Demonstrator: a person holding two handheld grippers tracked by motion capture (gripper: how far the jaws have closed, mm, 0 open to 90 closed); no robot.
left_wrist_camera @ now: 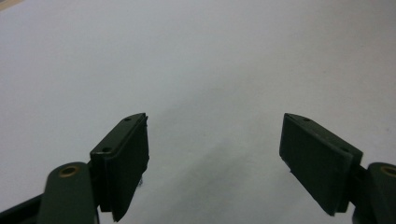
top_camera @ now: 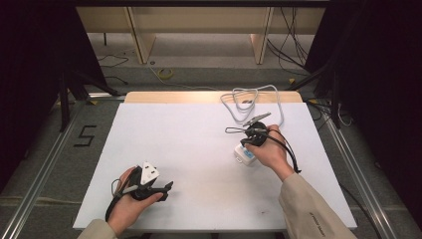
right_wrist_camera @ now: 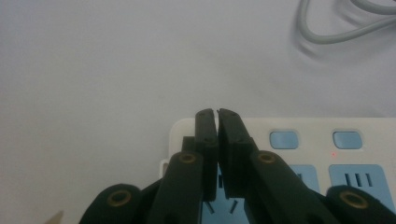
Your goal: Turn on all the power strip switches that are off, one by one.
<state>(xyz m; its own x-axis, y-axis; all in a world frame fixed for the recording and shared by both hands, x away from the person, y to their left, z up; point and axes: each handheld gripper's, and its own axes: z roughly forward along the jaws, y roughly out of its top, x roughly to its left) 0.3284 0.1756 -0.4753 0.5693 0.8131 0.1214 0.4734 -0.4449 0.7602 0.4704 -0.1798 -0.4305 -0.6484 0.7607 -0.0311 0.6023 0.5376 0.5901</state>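
While your right gripper (right_wrist_camera: 217, 114) hangs over the white power strip (right_wrist_camera: 299, 130), its jaws stand almost together, pads a hair apart at the tips, with nothing between them. In the right gripper view they rise from the bottom centre and cover the strip's left end; two blue switches (right_wrist_camera: 284, 139) and a small red light sit to the right of them. In the high view the power strip (top_camera: 245, 154) lies right of centre on the white table (top_camera: 189, 144), partly under your right hand (top_camera: 268, 149). Its grey cable (top_camera: 251, 102) coils at the upper right of the table, near the far edge.

Your left gripper (left_wrist_camera: 215, 140) rests at the lower left of the high view, well apart from the strip. Its jaws stand wide open, bare tabletop between the pads, holding nothing.
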